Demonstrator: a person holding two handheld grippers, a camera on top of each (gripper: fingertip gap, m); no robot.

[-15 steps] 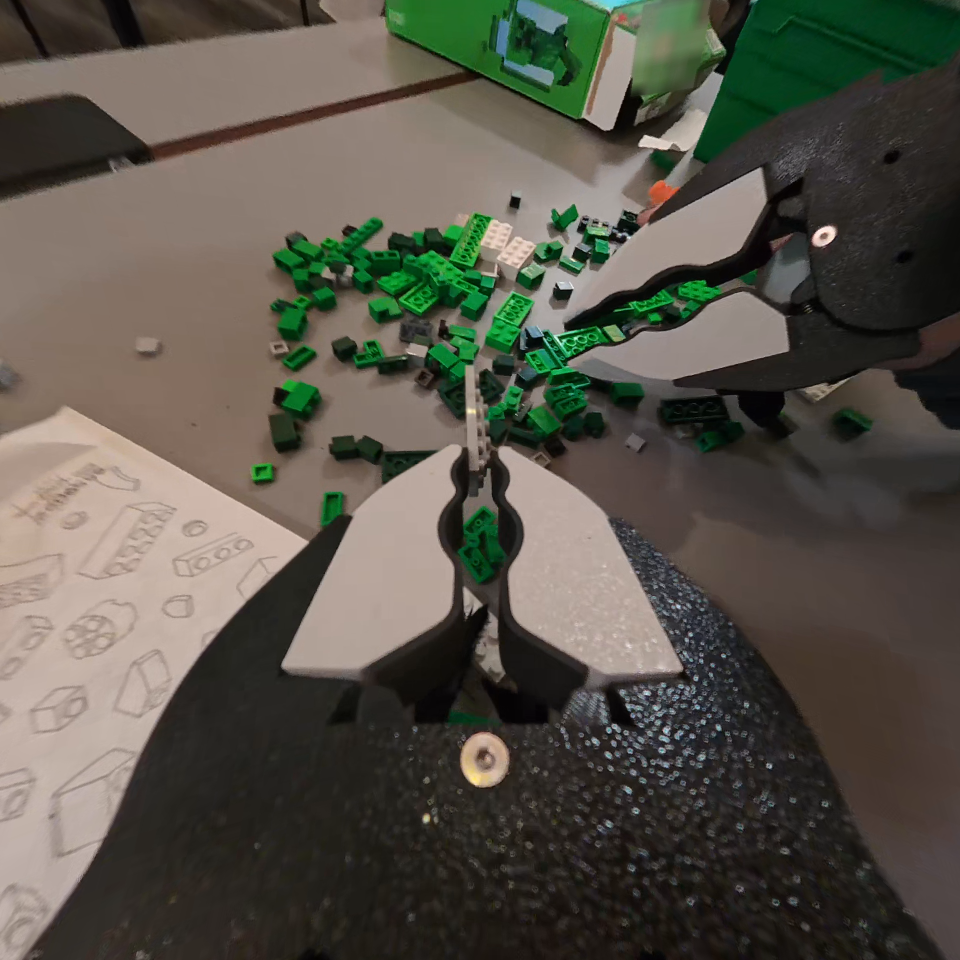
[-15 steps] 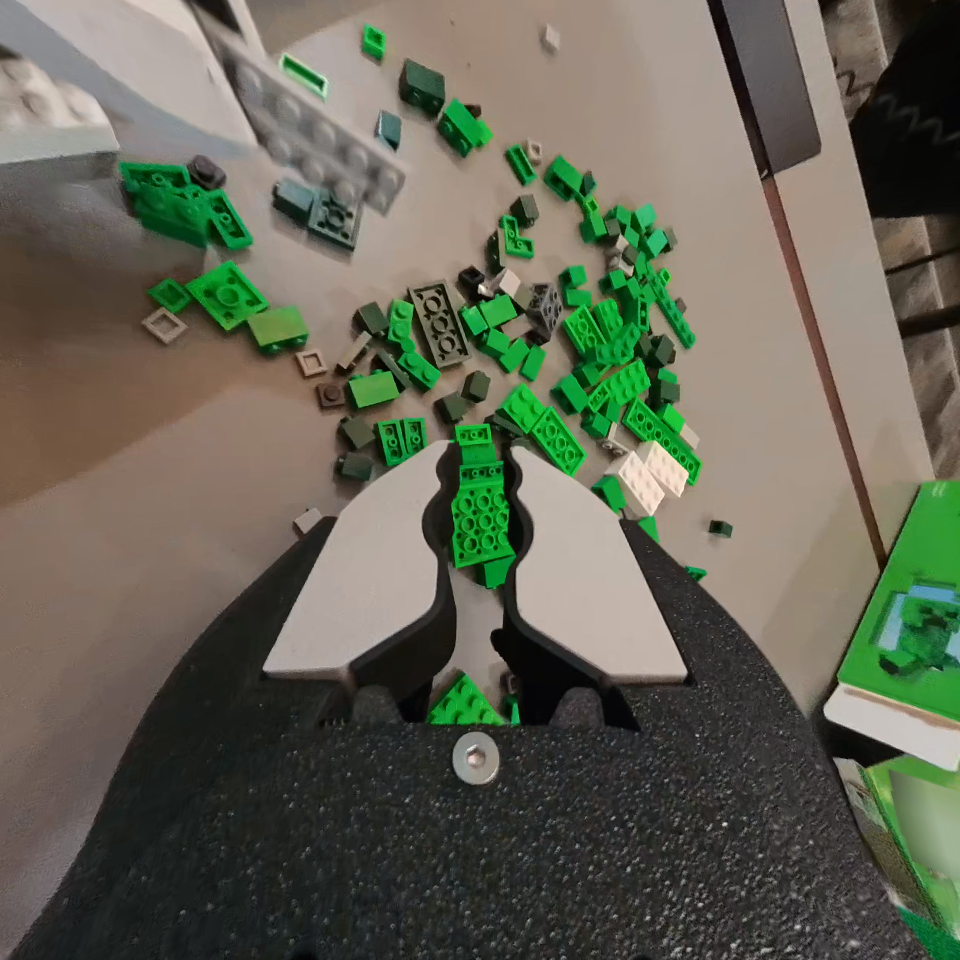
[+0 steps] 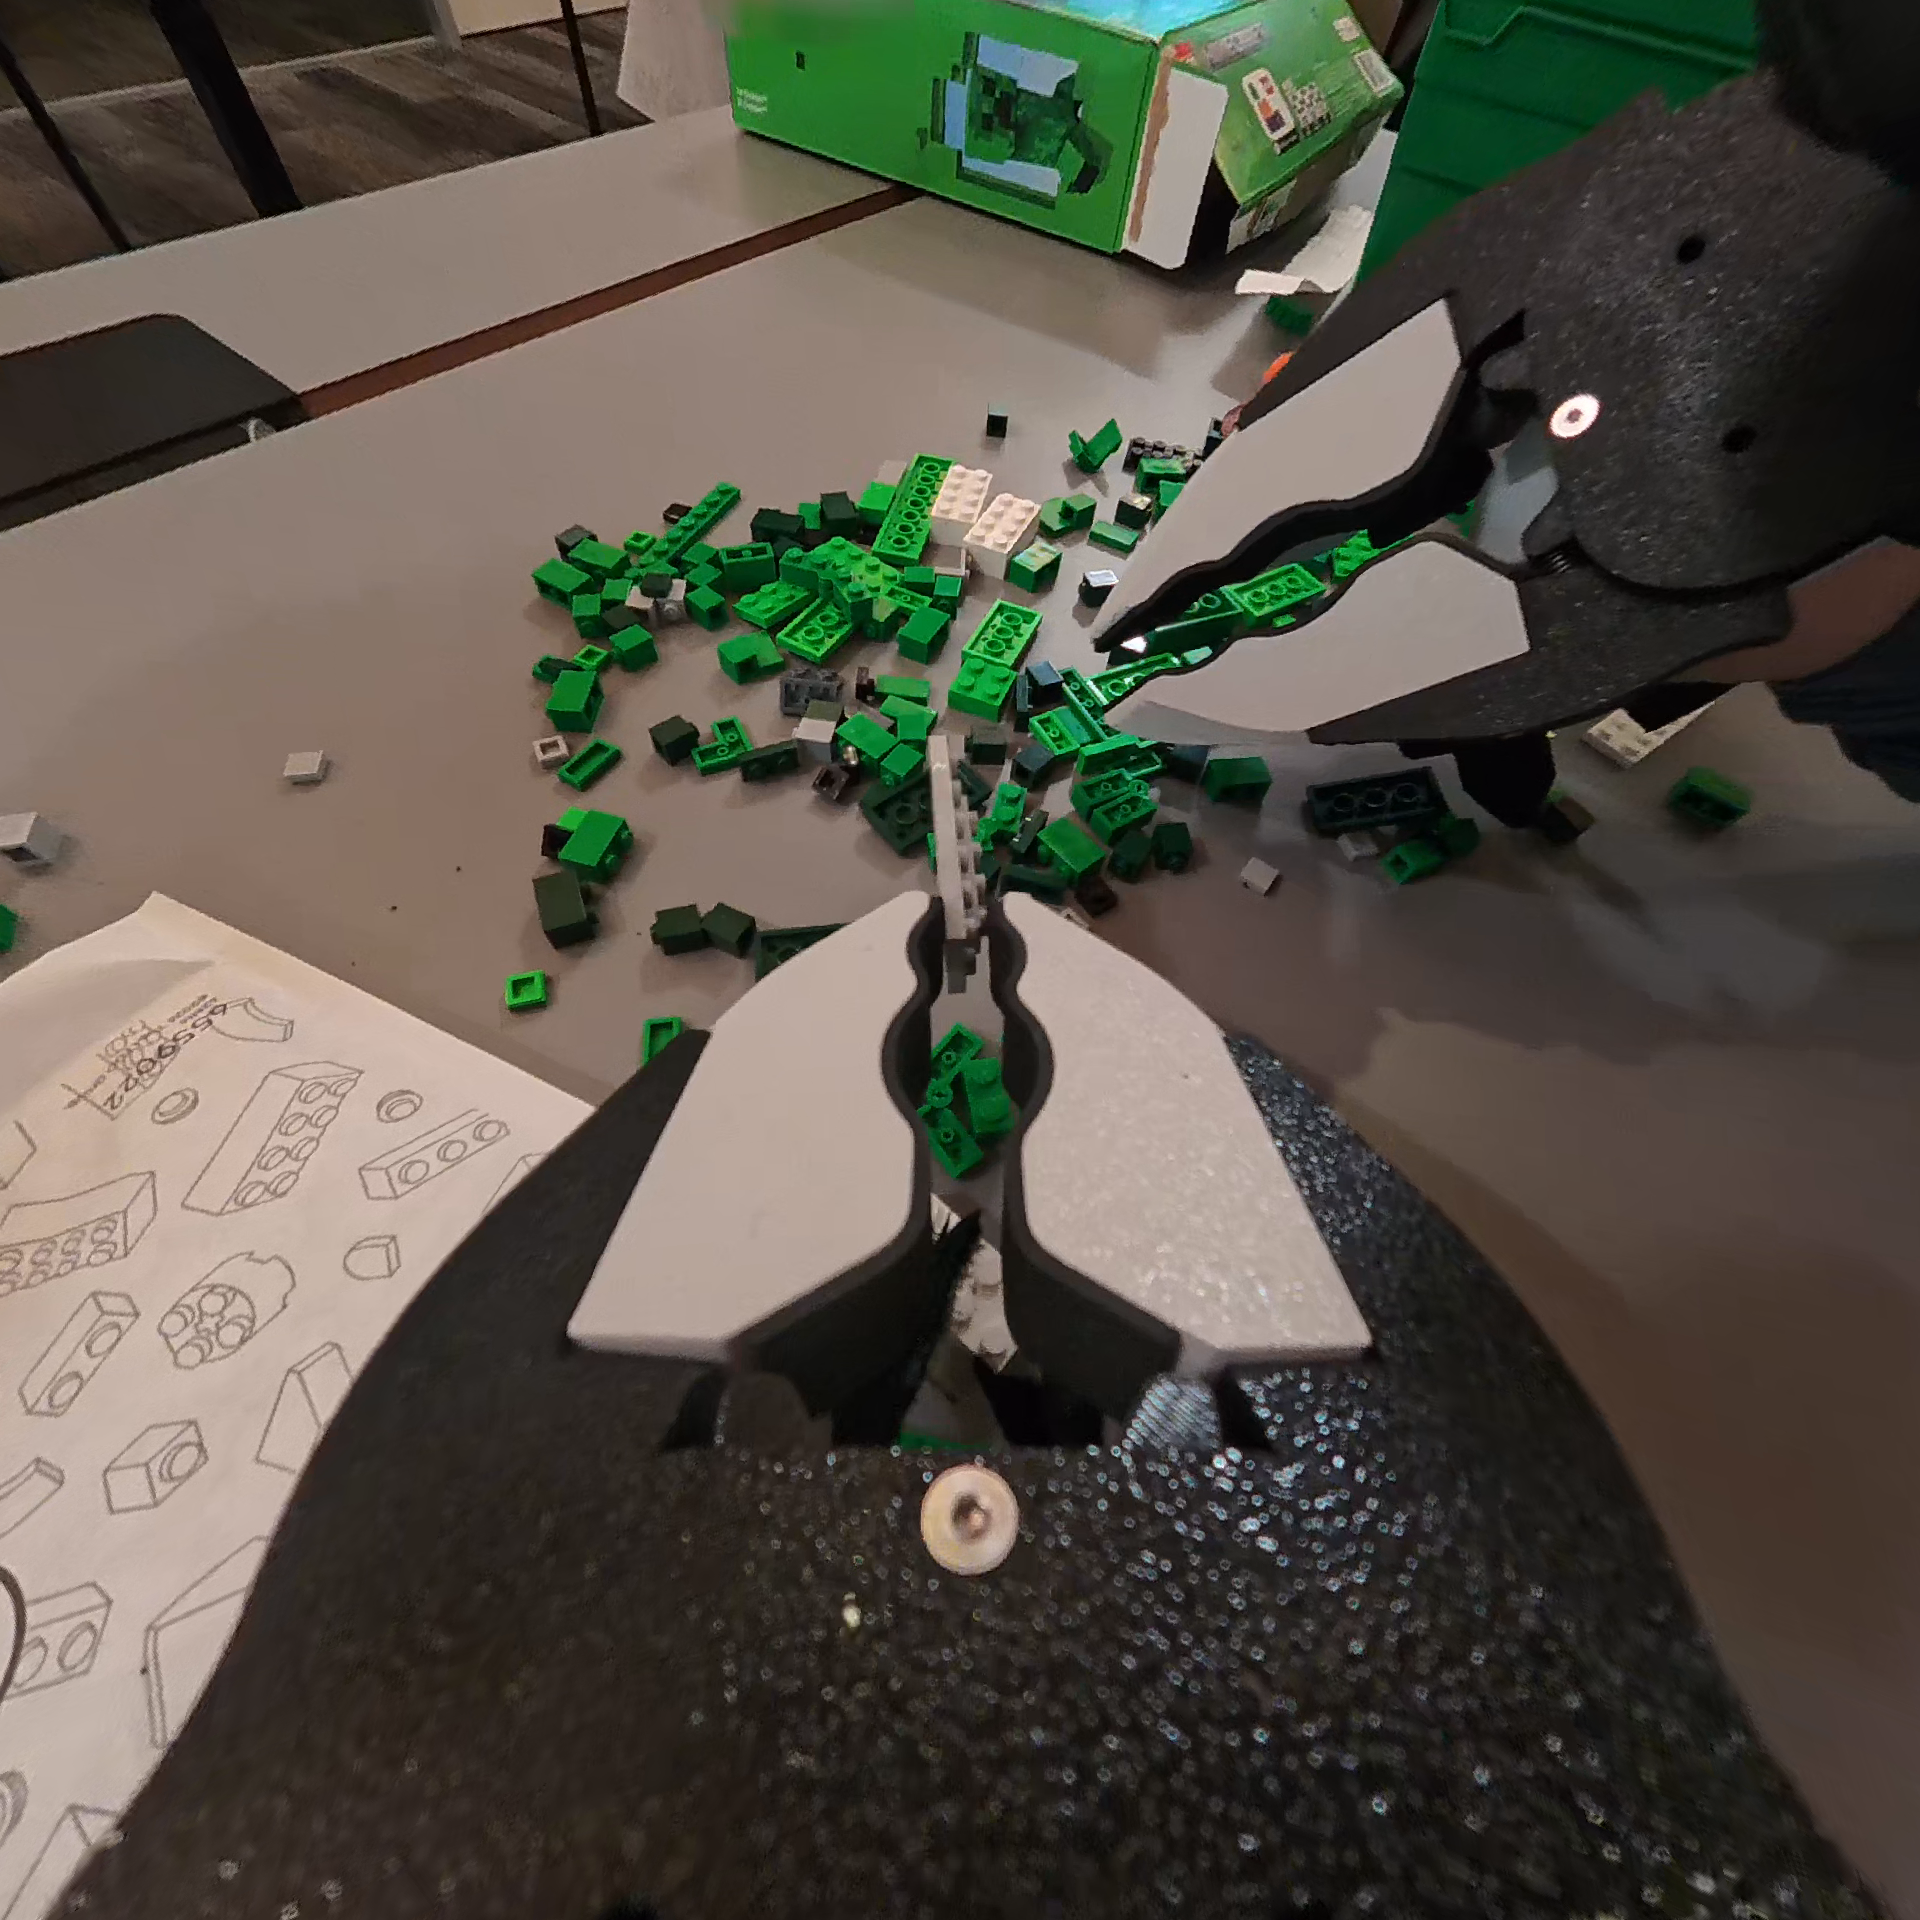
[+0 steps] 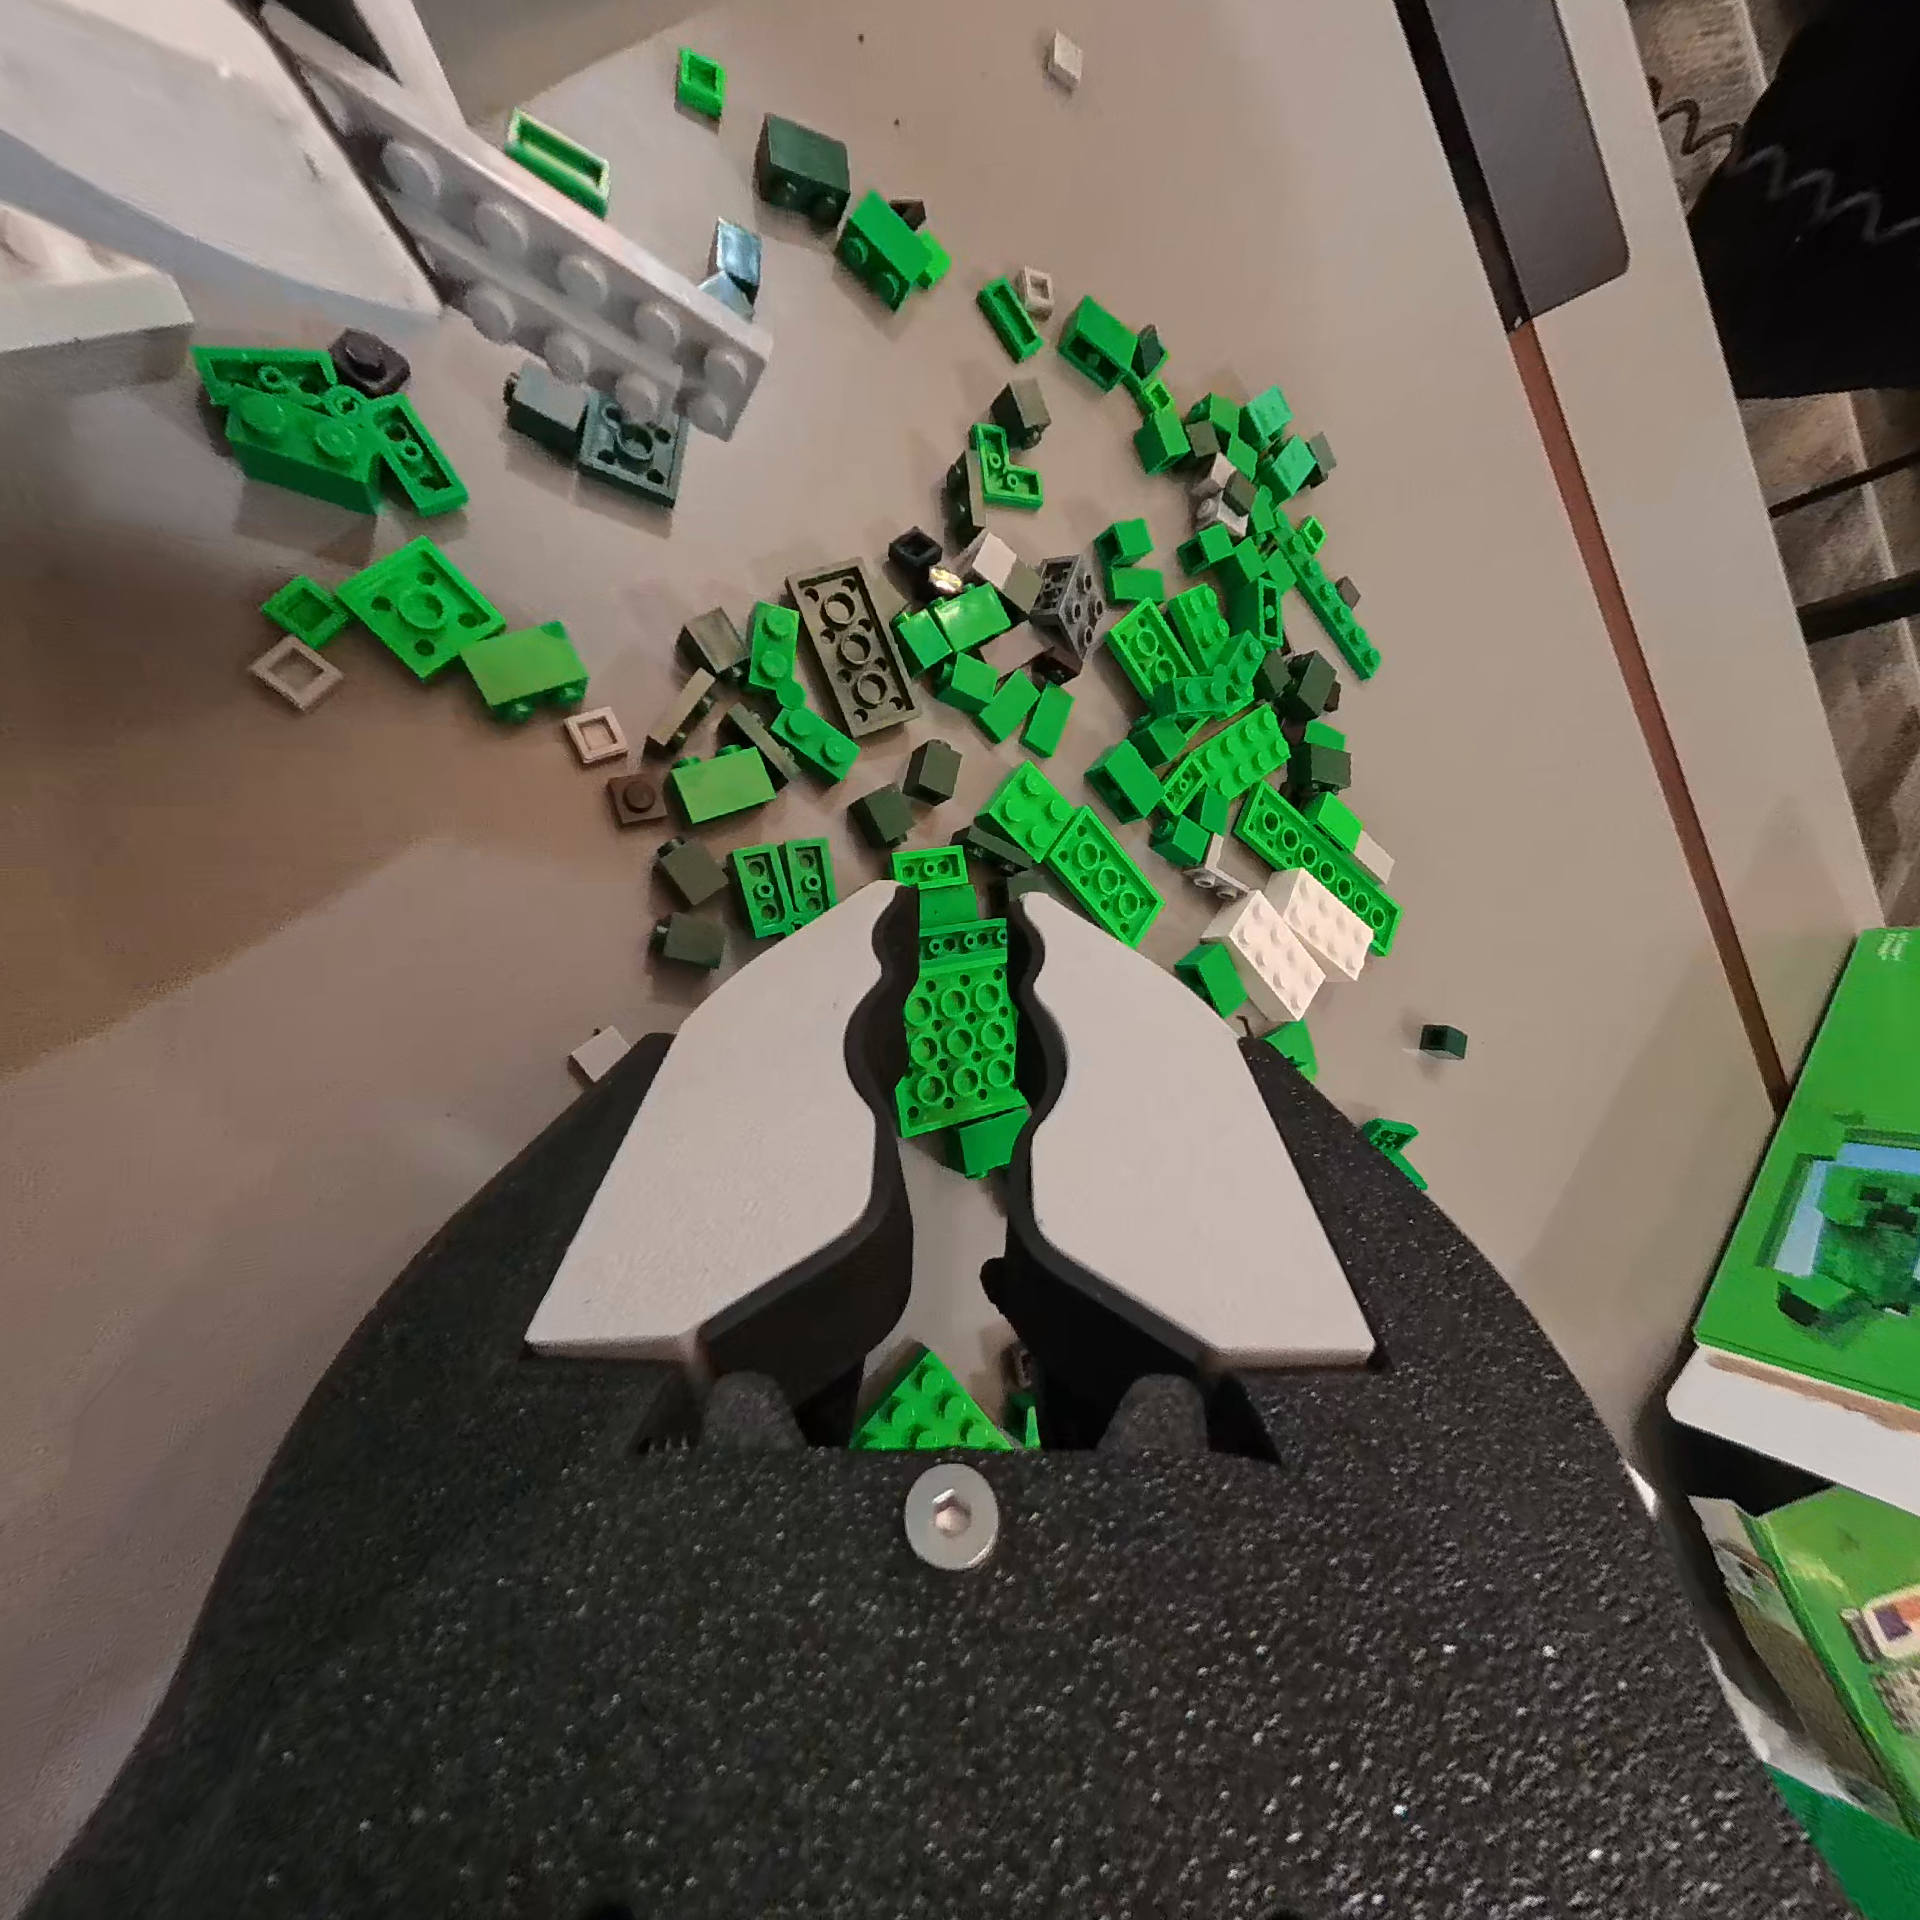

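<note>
While you are holding the left gripper (image 3: 961,914) clamped on a grey plate (image 3: 951,821), edge up over the near side of the brick pile (image 3: 831,623), your right gripper (image 4: 958,914) is gripping a green plate (image 4: 961,1039) at the pile's right; the two plates are staying apart; a printed sheet (image 3: 208,1195) is lying near left on the table (image 3: 364,623), a green box (image 3: 935,104) far behind; against half a second ago, both grips are unchanged and hardly anything is shifting.
</note>
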